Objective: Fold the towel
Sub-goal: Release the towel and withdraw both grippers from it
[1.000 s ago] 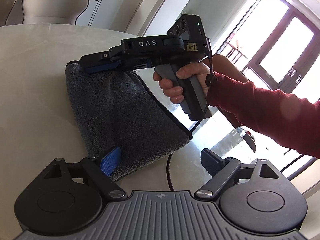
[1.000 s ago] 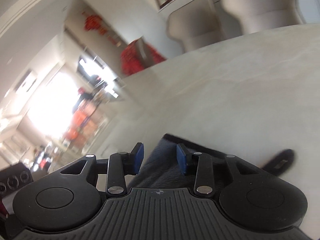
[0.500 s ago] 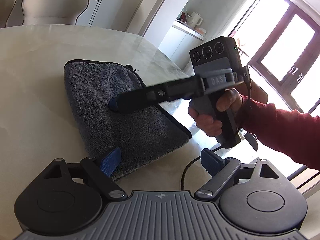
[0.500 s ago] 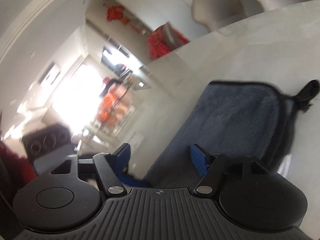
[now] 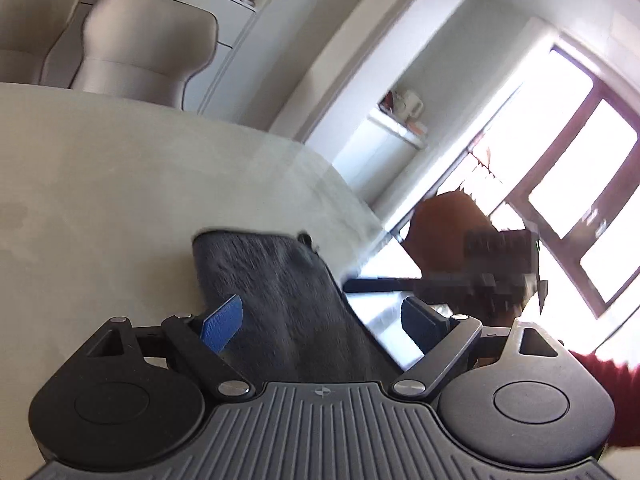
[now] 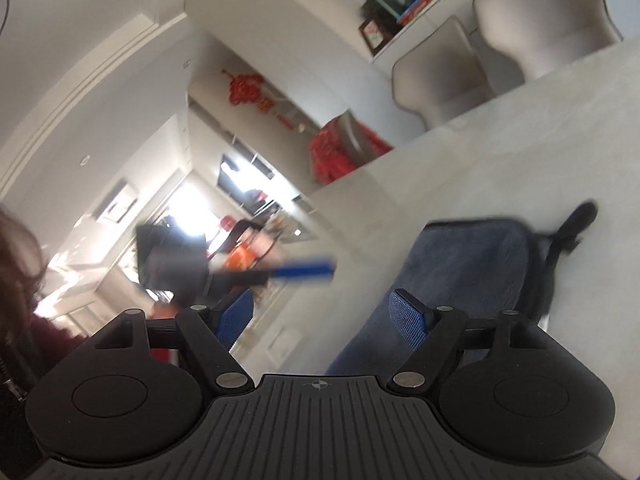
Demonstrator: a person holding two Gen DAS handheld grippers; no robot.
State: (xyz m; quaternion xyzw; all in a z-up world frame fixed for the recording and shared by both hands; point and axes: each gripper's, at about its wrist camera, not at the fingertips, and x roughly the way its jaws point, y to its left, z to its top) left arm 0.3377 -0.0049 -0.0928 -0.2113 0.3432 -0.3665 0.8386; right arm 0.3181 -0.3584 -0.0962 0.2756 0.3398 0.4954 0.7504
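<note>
A bright room with pale padded chairs (image 5: 140, 44) surrounds a smooth, stone-look counter (image 5: 100, 168). On it lies the towel (image 5: 280, 300), grey plush with dark piped edging, already folded into a compact rectangle; the folding looks nearly finished, perhaps needing only a final tidy. Left of the towel's far edge, the left hand-held gripper (image 5: 320, 326) stands spread wide over the cloth, pinching nothing. To the towel's right, the right hand-held gripper (image 6: 324, 318) is opening, its blue pads clear of the fabric.

Pale chairs (image 5: 136, 40), bright window (image 5: 580, 208) (red-framed), white walls.
</note>
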